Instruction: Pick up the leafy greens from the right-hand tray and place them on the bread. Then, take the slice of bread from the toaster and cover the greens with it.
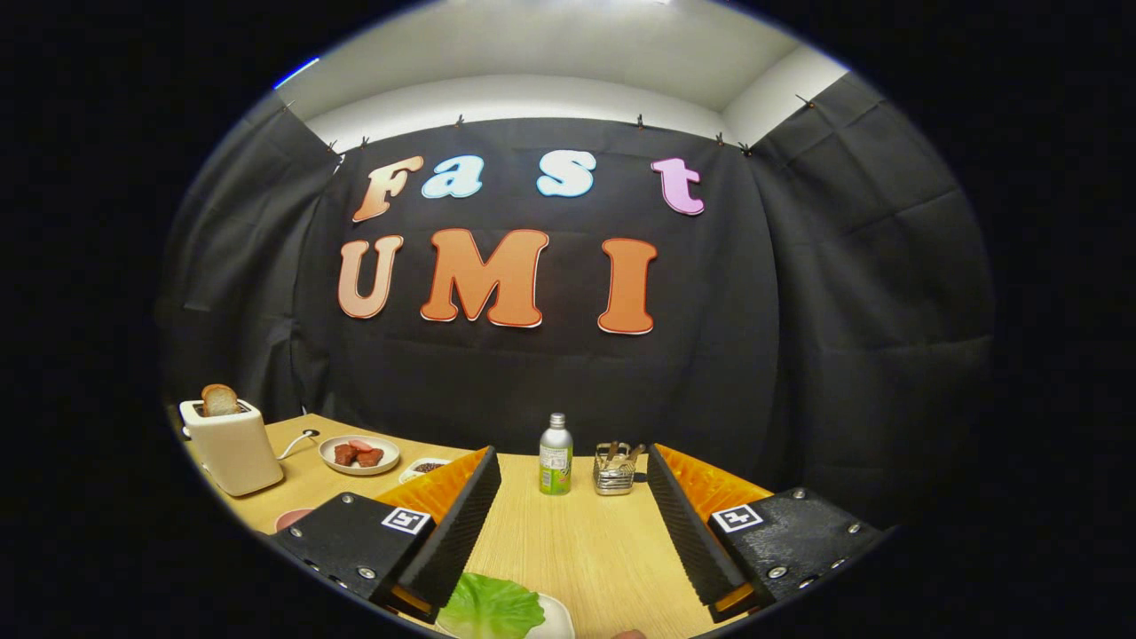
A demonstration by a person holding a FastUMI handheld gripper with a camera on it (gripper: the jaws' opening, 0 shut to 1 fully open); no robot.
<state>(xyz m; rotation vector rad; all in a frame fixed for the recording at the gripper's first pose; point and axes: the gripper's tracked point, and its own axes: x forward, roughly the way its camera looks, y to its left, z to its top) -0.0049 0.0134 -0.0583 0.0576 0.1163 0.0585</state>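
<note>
The tool (568,524) has its two fingers spread wide apart, nothing between them but bare worktop (586,550); neither ribbed black pad (457,524) touches anything. It is held level above the worktop, looking along the surface toward the booth wall.

Nearest, low down just inside the left finger, lies the leafy greens (491,608), a bright green leaf resting on a white tray (555,617) whose rim peeks out beside it. The leaf is below the finger's tip, not touching it as far as can be seen. A small rounded pale shape, perhaps a fingertip, sits beside the tray; it is too small to tell.

Beyond the fingers, roughly midway between them, a green-labelled bottle (556,454) with a silver cap stands upright, and just beside it a small wire basket (615,469) holding brownish items.

Off to the left, past the left finger, a small dish (428,467) of dark bits is partly hidden, then a white plate (358,454) with reddish pieces. Farther left stands the white toaster (231,445), its cord trailing on the worktop, with a slice of bread (219,399) sticking up from its slot.
</note>
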